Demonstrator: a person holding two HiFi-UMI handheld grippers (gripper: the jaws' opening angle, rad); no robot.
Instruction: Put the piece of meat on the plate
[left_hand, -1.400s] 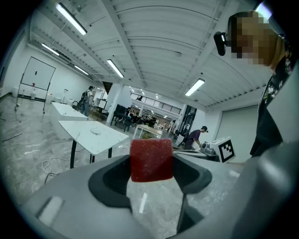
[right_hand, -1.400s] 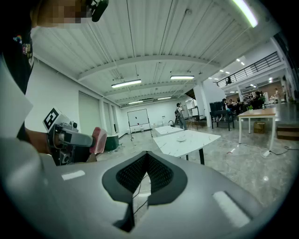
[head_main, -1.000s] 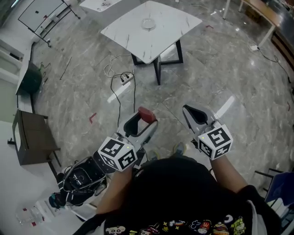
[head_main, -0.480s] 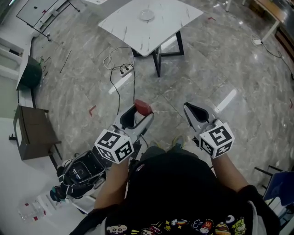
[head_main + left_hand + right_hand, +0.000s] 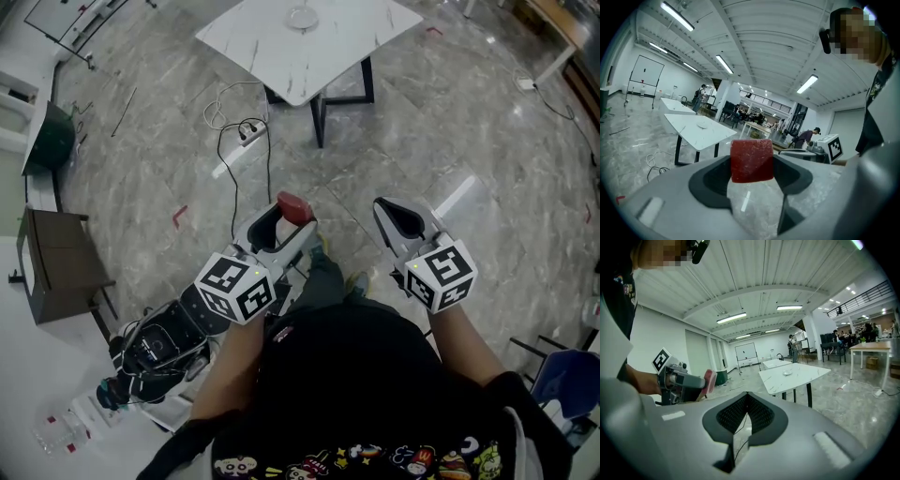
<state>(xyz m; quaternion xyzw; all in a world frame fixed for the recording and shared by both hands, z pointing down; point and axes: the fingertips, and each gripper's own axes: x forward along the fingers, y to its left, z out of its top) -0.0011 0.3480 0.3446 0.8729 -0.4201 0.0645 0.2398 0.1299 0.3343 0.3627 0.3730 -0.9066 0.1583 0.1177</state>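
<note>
My left gripper (image 5: pixel 289 217) is shut on a red block of meat (image 5: pixel 294 208), which fills the gap between its jaws in the left gripper view (image 5: pixel 751 160). The meat (image 5: pixel 709 382) also shows from the side in the right gripper view. My right gripper (image 5: pixel 401 217) is shut with nothing between its jaws (image 5: pixel 746 409). Both are held above the floor, in front of the person's body. A small plate (image 5: pixel 302 16) lies on a white marble-topped table (image 5: pixel 328 52) far ahead; the plate (image 5: pixel 702 124) and the plate (image 5: pixel 787 373) look tiny in the gripper views.
A white power strip and cables (image 5: pixel 242 141) lie on the grey stone floor between me and the table. A dark bench (image 5: pixel 58 262) stands at the left, with a black bag (image 5: pixel 155 352) near my feet. Other tables (image 5: pixel 868 348) and distant people (image 5: pixel 806 137) fill the hall.
The table and plate have slid toward the top of the head view and the floor has shifted under me. Both grippers keep their pose, the left still holding the meat.
</note>
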